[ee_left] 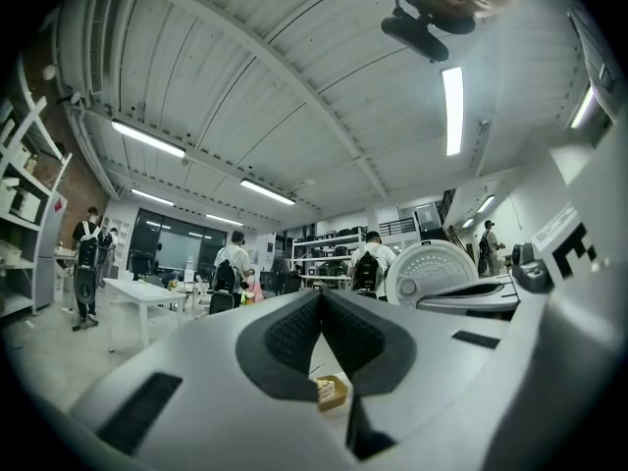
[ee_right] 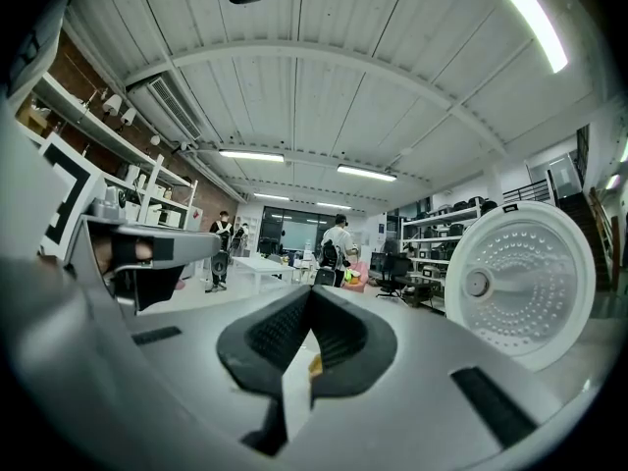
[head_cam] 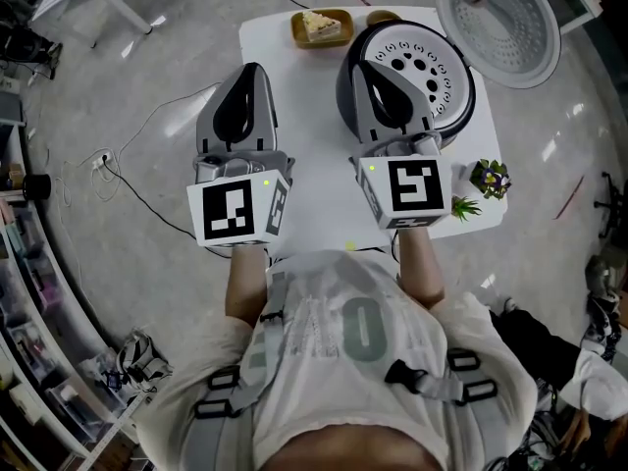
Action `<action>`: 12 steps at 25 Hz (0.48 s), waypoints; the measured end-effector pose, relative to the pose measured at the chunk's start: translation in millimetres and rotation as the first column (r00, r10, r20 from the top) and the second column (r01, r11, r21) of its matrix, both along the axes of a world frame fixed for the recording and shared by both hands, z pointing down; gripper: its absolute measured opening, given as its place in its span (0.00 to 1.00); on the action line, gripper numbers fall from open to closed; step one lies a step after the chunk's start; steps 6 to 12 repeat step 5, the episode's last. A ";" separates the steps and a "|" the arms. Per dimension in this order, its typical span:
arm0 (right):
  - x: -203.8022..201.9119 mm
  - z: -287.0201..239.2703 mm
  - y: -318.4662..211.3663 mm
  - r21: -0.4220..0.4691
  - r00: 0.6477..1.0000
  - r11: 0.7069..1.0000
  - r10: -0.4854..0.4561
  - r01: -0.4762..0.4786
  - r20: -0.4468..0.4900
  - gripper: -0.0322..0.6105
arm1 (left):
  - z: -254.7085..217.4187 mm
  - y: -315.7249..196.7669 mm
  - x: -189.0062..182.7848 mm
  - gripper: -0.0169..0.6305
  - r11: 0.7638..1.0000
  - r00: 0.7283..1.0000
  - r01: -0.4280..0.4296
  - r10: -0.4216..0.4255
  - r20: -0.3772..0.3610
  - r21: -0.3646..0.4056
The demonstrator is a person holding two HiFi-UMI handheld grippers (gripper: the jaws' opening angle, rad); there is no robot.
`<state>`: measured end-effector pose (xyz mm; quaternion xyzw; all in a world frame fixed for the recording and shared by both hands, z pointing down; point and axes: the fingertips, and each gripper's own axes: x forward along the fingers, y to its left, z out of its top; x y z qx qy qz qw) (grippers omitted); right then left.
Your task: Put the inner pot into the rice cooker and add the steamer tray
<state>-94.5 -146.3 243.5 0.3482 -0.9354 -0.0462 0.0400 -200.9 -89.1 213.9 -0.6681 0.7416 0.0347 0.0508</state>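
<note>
The rice cooker (head_cam: 345, 84) stands at the table's far right with its round lid (head_cam: 497, 23) swung open behind it. A white steamer tray (head_cam: 432, 67) with holes lies in its mouth; whatever sits under the tray is hidden. My right gripper (head_cam: 363, 67) is shut and empty, its tips over the cooker's near left rim. To the left of the cooker, above the table, my left gripper (head_cam: 253, 67) is also shut with nothing in it. The left gripper view shows closed pads (ee_left: 294, 332) and the lid (ee_left: 432, 273) beyond. The right gripper view shows the same lid (ee_right: 520, 283).
A yellow dish with a cake slice (head_cam: 321, 27) sits at the white table's (head_cam: 314, 184) far edge, also seen as the dish (ee_left: 331, 392) under my left jaws. Two small potted plants (head_cam: 491, 178) stand at the table's right edge. People and tables fill the room behind.
</note>
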 end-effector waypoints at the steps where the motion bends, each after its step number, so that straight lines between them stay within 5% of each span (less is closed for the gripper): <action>1: -0.2 0.9 0.0 -0.001 1.000 1.000 0.000 0.000 -0.002 0.06 | 0.9 -0.1 -0.5 0.06 1.000 1.000 0.000 0.000 -0.001 -0.003; 12: -2.1 1.9 2.1 0.000 1.000 1.000 -0.006 0.006 -0.005 0.06 | 2.9 1.7 -2.1 0.06 1.000 1.000 0.003 -0.003 0.001 -0.009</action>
